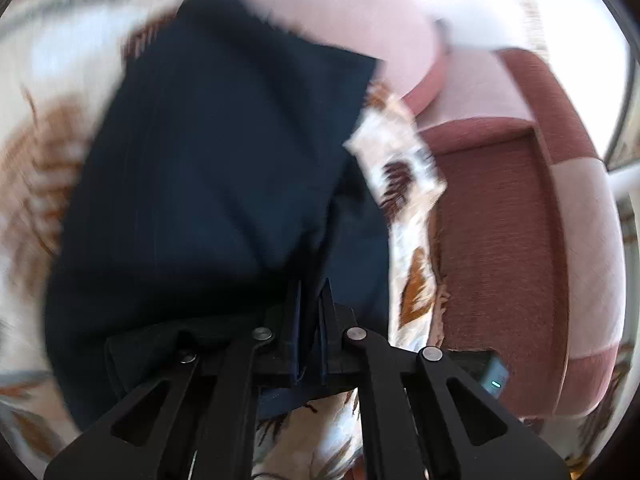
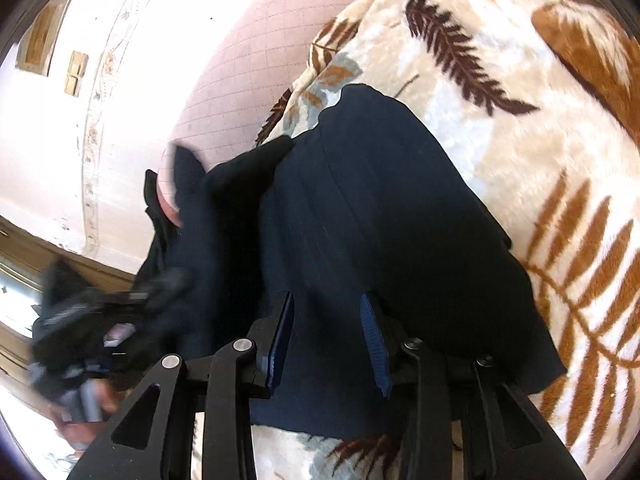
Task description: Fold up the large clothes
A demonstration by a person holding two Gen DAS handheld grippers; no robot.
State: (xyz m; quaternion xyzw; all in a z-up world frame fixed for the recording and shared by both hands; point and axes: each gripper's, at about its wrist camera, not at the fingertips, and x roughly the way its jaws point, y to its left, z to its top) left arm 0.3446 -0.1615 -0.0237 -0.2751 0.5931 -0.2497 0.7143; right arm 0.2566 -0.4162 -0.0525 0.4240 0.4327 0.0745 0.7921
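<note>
A dark navy garment (image 1: 224, 168) lies on a cream blanket with brown fern leaves (image 1: 36, 152). My left gripper (image 1: 312, 292) is shut on an edge of the garment, its fingers pinched close on the cloth. In the right wrist view the same navy garment (image 2: 380, 208) spreads over the blanket (image 2: 552, 128). My right gripper (image 2: 326, 300) is open, its blue-padded fingers apart and resting over the cloth. The left gripper (image 2: 132, 300) shows blurred at the left, holding a raised fold of the garment.
A pink and maroon sofa arm and seat (image 1: 520, 208) lie to the right in the left wrist view. A pink quilted sofa back (image 2: 248, 60) and a white wall with a floral border (image 2: 60, 120) stand beyond the blanket.
</note>
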